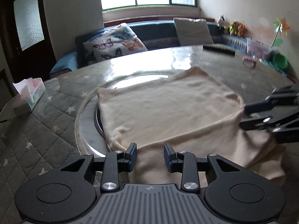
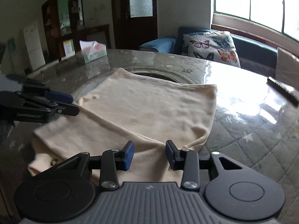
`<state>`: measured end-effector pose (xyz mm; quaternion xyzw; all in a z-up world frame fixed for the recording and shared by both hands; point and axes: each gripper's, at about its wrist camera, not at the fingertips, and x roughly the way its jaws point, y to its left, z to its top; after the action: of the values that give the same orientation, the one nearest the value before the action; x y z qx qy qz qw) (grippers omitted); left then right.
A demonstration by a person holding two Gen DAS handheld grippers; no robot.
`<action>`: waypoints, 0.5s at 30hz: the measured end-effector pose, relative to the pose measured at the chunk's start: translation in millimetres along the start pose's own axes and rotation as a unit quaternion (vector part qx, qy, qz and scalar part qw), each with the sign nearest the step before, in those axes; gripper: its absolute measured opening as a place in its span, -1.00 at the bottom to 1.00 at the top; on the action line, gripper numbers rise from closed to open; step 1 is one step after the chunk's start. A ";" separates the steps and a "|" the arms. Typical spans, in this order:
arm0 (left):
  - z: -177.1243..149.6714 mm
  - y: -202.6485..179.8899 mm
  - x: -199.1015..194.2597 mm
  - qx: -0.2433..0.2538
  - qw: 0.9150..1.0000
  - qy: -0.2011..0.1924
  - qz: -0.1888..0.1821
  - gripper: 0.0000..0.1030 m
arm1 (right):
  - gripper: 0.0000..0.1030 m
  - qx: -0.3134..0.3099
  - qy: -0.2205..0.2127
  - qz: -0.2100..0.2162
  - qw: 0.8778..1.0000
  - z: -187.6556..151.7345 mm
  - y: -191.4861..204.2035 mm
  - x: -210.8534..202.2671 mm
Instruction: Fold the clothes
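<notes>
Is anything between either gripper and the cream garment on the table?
Nothing visible. The left gripper and right gripper both hang with jaws apart directly over the near edge of the cream garment; only cloth lies between the fingers.

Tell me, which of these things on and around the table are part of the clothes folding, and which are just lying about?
Part of the job:
- cream garment, partly folded on the table
- left gripper
- right gripper

Just lying about:
- tissue box
- butterfly cushion
- grey cushion
- green bowl
- soft toys
</notes>
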<state>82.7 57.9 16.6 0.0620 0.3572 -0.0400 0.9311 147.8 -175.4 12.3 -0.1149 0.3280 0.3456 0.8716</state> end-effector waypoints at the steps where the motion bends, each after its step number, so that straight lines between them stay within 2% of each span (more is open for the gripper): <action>1: -1.4 -0.5 -0.5 0.004 1.000 -0.001 -0.001 -0.33 | -0.28 -0.009 -0.001 -0.002 1.000 -0.3 2.1 -2.2; 6: -11.9 -1.7 -11.5 0.024 1.000 -0.005 0.001 -0.33 | -0.28 -0.068 -0.009 0.005 0.998 -6.4 16.9 -27.1; 10: -24.8 -2.2 -28.1 0.039 0.999 -0.006 0.004 -0.28 | -0.28 -0.090 0.016 -0.001 0.996 -21.9 20.7 -30.2; 15: -43.4 -11.7 -60.8 0.098 0.995 -0.019 0.005 -0.06 | -0.27 -0.088 0.016 -0.009 0.996 -28.7 18.9 -43.4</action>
<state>7.5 54.5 24.4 0.1536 0.3334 -0.0713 0.9275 97.2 -196.5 19.3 -0.1999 0.3090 0.3637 0.8557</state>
